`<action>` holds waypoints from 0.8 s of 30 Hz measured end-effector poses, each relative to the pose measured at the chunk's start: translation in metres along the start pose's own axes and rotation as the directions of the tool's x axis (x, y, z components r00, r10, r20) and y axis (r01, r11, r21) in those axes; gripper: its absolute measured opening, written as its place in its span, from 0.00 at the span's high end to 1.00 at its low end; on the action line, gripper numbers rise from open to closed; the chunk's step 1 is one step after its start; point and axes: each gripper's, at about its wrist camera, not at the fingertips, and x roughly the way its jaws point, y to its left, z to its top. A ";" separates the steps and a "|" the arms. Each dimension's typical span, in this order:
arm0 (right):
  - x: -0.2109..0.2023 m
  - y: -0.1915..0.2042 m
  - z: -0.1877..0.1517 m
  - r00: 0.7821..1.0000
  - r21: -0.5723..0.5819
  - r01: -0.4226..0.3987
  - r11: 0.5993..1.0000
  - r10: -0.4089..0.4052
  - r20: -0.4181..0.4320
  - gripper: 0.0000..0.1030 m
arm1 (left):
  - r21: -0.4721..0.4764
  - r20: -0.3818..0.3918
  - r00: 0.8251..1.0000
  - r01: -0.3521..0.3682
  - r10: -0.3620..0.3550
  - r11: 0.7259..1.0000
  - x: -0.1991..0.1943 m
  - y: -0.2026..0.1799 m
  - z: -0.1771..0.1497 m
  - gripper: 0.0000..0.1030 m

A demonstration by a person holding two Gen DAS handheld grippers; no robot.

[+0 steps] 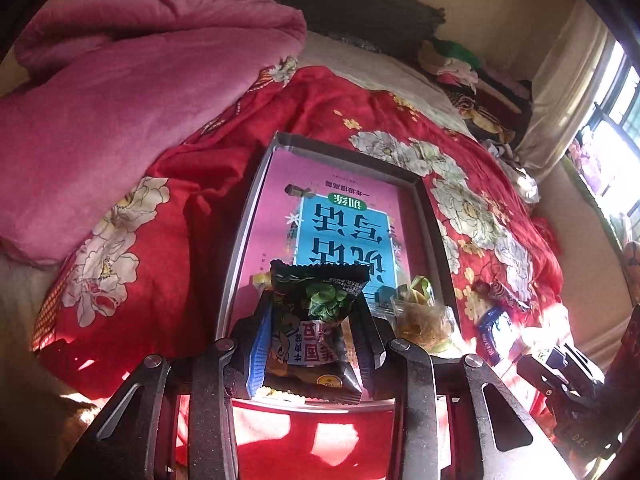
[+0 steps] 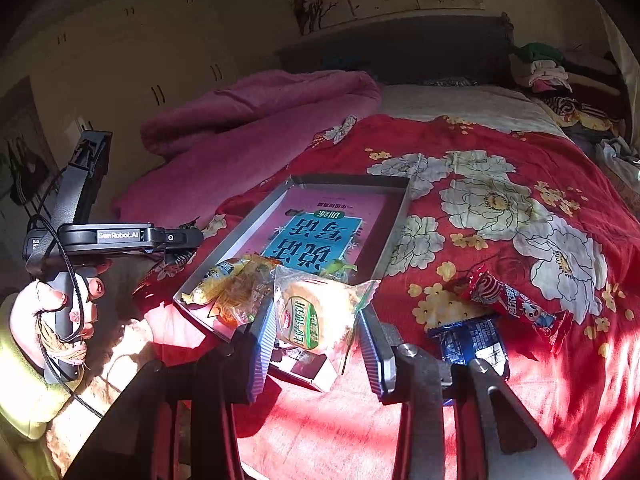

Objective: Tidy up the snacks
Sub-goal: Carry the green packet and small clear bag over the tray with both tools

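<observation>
Both tongs carrying snacks to the tray point(image 2: 394, 220): left gripper point(image 1: 312, 344) clenched on a dark packet point(image 1: 316, 320), right gripper point(image 2: 316, 320) grasping a clear-wrapped cake point(image 2: 316, 316); next, release inside the tray.

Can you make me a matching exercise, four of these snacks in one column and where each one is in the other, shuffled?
Things:
1. black snack packet
2. clear-wrapped round pastry
3. red candy bar
4. yellow snack packet

Places:
A. lying in the tray
B. between the right gripper's jaws
C. on the floral bedspread, outside the tray
D. between the left gripper's jaws

Pairs: 1-D, 2-B, 3-C, 4-A
</observation>
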 end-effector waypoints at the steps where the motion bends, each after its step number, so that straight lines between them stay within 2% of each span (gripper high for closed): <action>1: 0.002 0.002 0.000 1.000 -0.004 -0.003 1.000 0.003 -0.004 0.61 | 0.005 0.000 1.000 -0.002 0.002 1.000 0.001 0.001 0.000 0.63; 12: 0.026 0.021 -0.002 0.999 -0.046 -0.014 0.999 0.012 -0.045 0.61 | 0.044 0.020 1.000 -0.005 0.004 0.999 0.009 0.001 -0.005 0.63; 18: 0.038 0.027 -0.006 0.997 -0.068 -0.017 0.998 0.012 -0.075 0.61 | 0.061 0.000 1.000 0.014 -0.014 0.998 0.020 -0.005 -0.011 0.63; 24: 0.048 0.028 -0.013 0.994 -0.076 -0.014 0.997 0.006 -0.110 0.61 | 0.122 0.007 1.000 -0.001 0.000 0.993 0.028 -0.014 -0.017 0.63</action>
